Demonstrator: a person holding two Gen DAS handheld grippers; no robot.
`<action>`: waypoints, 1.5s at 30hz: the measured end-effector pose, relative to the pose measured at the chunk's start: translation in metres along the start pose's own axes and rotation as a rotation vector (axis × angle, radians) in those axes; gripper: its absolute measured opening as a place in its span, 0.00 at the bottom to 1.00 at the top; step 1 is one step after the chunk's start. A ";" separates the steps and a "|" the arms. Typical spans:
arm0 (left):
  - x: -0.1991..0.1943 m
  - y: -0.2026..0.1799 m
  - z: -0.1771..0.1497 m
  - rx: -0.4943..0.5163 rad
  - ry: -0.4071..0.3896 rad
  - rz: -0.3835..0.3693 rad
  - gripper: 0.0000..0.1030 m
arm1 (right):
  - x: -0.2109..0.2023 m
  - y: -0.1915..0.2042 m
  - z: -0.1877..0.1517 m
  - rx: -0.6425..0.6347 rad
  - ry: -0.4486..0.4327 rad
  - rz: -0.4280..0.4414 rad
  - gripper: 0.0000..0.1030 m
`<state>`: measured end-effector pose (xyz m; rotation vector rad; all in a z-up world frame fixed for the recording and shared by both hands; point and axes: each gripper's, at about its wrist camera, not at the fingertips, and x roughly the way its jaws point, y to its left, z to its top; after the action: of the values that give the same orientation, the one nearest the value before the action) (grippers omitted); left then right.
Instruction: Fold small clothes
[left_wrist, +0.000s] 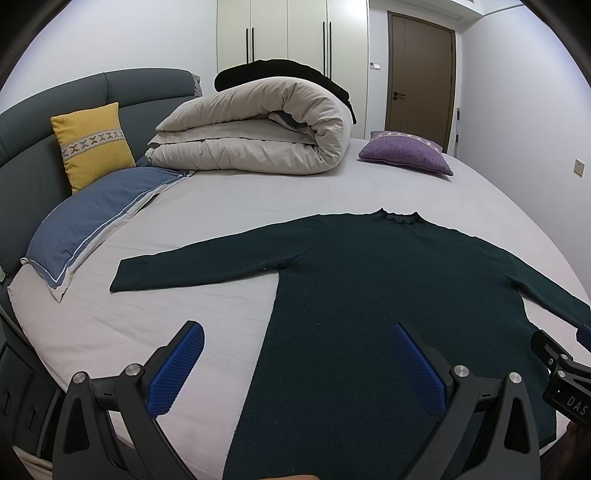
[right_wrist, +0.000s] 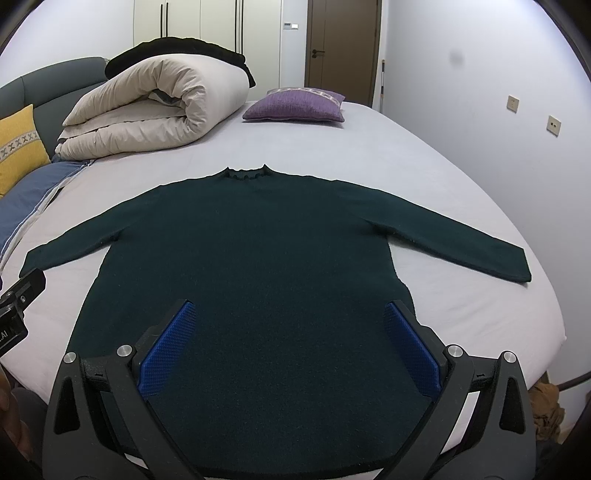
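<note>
A dark green long-sleeved sweater lies flat on the bed, collar away from me, both sleeves spread out to the sides. It also shows in the left wrist view. My left gripper is open and empty, above the sweater's lower left edge and the sheet. My right gripper is open and empty, above the sweater's lower body near the hem. The right gripper's body shows at the right edge of the left wrist view; the left gripper's body shows at the left edge of the right wrist view.
The bed sheet is pale lilac. A rolled beige duvet lies at the back, with a purple cushion to its right. A blue pillow and a yellow cushion lean at the grey headboard on the left.
</note>
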<state>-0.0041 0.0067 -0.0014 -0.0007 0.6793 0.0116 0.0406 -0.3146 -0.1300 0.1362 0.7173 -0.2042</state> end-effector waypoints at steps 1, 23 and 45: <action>0.000 0.000 -0.001 0.000 0.000 -0.001 1.00 | 0.001 0.000 0.000 0.000 0.001 0.000 1.00; 0.008 0.000 -0.007 -0.009 0.020 0.000 1.00 | 0.009 0.001 0.001 -0.003 0.019 0.001 1.00; 0.073 -0.118 -0.019 0.534 -0.123 0.262 1.00 | 0.126 -0.408 -0.047 1.018 0.011 0.041 0.85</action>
<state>0.0418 -0.1102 -0.0624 0.5977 0.5390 0.0816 0.0087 -0.7190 -0.2711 1.1204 0.5637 -0.5164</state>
